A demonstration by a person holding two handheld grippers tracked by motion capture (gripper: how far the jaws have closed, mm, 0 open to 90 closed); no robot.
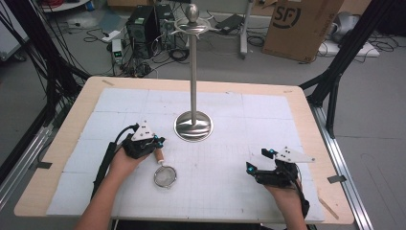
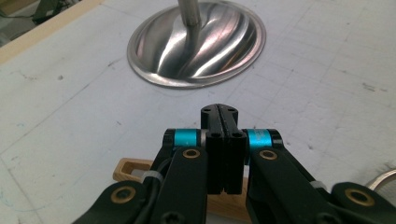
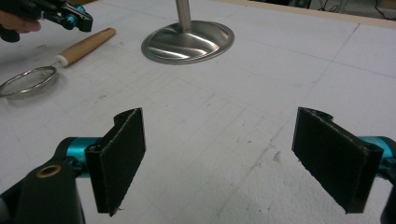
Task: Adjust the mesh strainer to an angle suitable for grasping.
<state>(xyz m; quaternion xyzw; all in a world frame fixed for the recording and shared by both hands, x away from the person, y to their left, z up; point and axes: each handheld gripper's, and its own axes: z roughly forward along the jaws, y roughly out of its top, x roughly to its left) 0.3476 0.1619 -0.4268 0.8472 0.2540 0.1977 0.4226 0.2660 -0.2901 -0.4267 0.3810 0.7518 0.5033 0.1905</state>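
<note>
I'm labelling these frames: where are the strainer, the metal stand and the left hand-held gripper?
strainer (image 1: pixel 165 176), high view, on its mesh bowl.
metal stand (image 1: pixel 193 126), high view, on its round base.
left hand-held gripper (image 2: pixel 219 111), left gripper view, at its closed jaw tips.

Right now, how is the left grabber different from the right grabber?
The left gripper has its jaws shut flat together; the right gripper has its jaws wide apart with bare table between them. The left gripper sits just above the strainer's wooden handle, near the metal stand's base; the right gripper has nothing close by. Both are black with blue parts, and each is held in a hand.
</note>
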